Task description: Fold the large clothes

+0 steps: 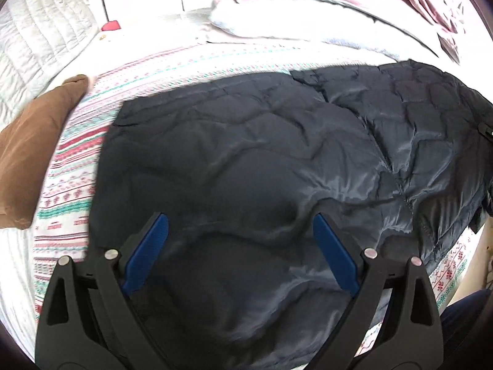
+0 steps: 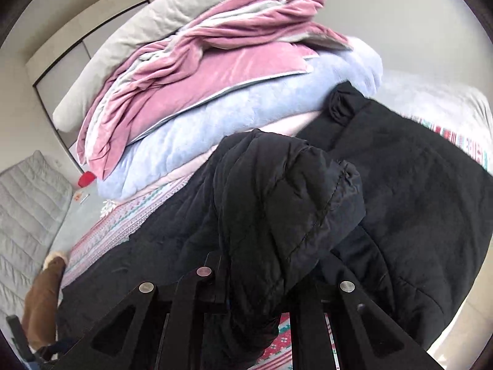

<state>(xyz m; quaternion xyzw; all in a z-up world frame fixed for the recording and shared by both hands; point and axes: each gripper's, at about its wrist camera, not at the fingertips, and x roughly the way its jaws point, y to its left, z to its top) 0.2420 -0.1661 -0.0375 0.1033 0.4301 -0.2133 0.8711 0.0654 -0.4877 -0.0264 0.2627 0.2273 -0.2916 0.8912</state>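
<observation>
A black quilted puffer jacket (image 1: 246,154) lies spread across the patterned bed cover (image 1: 74,166). My left gripper (image 1: 239,215) hovers just above its near part, jaws wide open, and nothing sits between the blue pads (image 1: 148,252). In the right wrist view my right gripper (image 2: 262,265) is shut on a bunched fold of the jacket (image 2: 286,191), which is raised above the rest of the jacket (image 2: 425,203). The cloth hides that gripper's fingertips.
A brown cushion (image 1: 30,154) lies at the bed's left. Pink and pale blue blankets (image 2: 200,98) are piled behind the jacket. A grey quilted pad (image 1: 40,37) and a small red object (image 1: 110,26) sit far left. The wooden bed edge (image 1: 483,246) runs at right.
</observation>
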